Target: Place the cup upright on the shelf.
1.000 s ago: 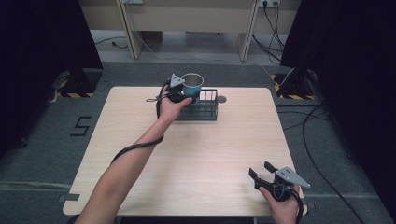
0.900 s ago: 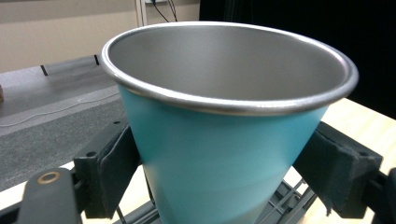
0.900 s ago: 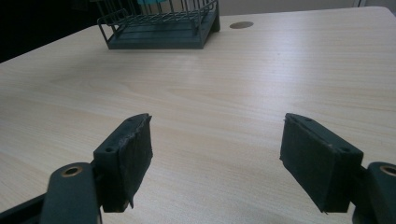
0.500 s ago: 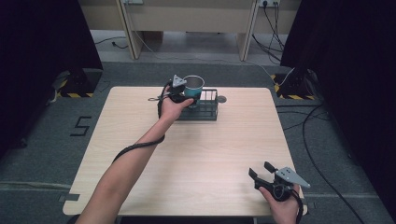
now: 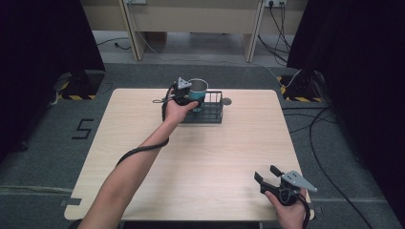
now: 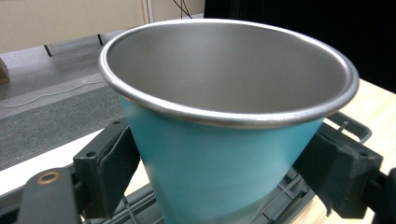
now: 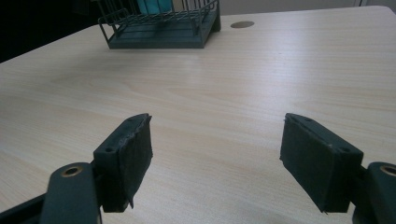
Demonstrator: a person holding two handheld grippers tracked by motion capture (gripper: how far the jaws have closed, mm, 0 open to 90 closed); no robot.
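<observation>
A teal metal cup (image 5: 197, 89) with a bare steel inside stands upright at the left end of a black wire rack (image 5: 212, 113) at the table's far side. My left gripper (image 5: 195, 98) is shut on the cup, its pads (image 6: 116, 163) pressing the teal wall (image 6: 224, 154) from both sides. The rack's bars (image 6: 289, 186) show under the cup; I cannot tell whether the cup rests on them. My right gripper (image 5: 267, 174) stands open near the front right corner, nothing between its pads (image 7: 133, 154). From there the rack (image 7: 159, 32) and the cup (image 7: 154, 5) lie far ahead.
The light wooden table (image 5: 224, 157) has a round cable hole (image 5: 226, 101) just right of the rack. A black cable (image 5: 143, 150) trails along the person's left forearm. Dark curtains and floor cables surround the table.
</observation>
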